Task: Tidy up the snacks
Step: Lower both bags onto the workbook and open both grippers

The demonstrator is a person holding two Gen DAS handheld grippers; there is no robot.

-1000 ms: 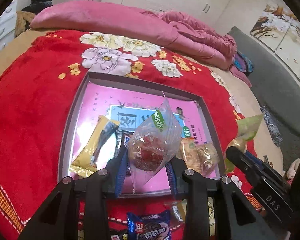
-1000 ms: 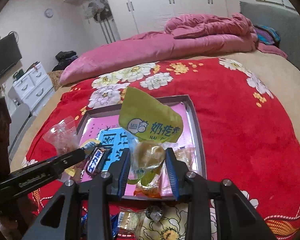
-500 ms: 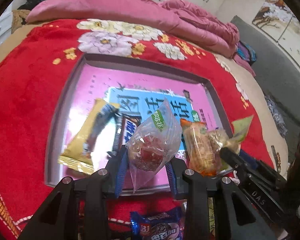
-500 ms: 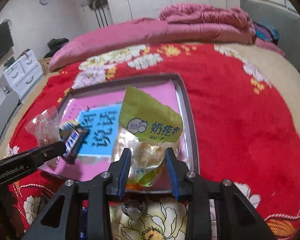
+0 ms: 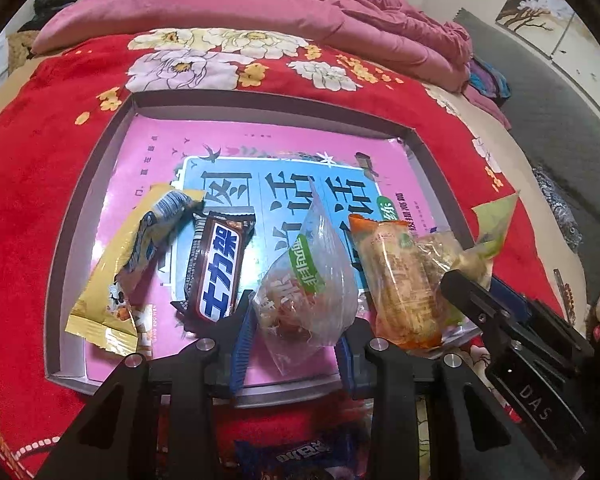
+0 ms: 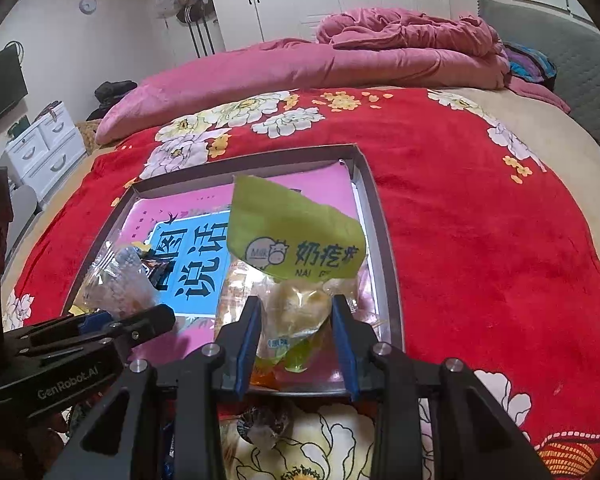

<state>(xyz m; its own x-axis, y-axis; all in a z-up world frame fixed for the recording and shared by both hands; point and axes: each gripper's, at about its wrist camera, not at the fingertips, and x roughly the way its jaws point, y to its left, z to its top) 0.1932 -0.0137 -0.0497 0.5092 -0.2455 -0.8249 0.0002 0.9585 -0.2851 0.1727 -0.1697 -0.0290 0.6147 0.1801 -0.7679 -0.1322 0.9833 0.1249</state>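
Observation:
A shallow grey box lid (image 5: 80,184) with a pink and blue printed floor lies on the red flowered blanket. My left gripper (image 5: 296,330) is shut on a clear packet with a green label (image 5: 308,292), low over the lid's near edge. My right gripper (image 6: 296,328) is shut on a yellow-green milk-snack packet (image 6: 296,240), held over the lid's near right corner (image 6: 388,320). Inside the lid lie a yellow wrapper (image 5: 128,264), a dark chocolate bar (image 5: 216,268) and an orange-ended clear packet (image 5: 400,276). The left gripper (image 6: 140,322) shows at the right view's lower left.
Loose snacks lie on the blanket in front of the lid: a blue packet (image 5: 300,456) and a small dark wrapped sweet (image 6: 264,426). A pink quilt (image 6: 340,60) is heaped at the far side of the bed. White drawers (image 6: 44,148) stand at the left.
Both grippers have come down toward the lid with their packets still held. The lid and the snacks in it now look larger and nearer in both views.

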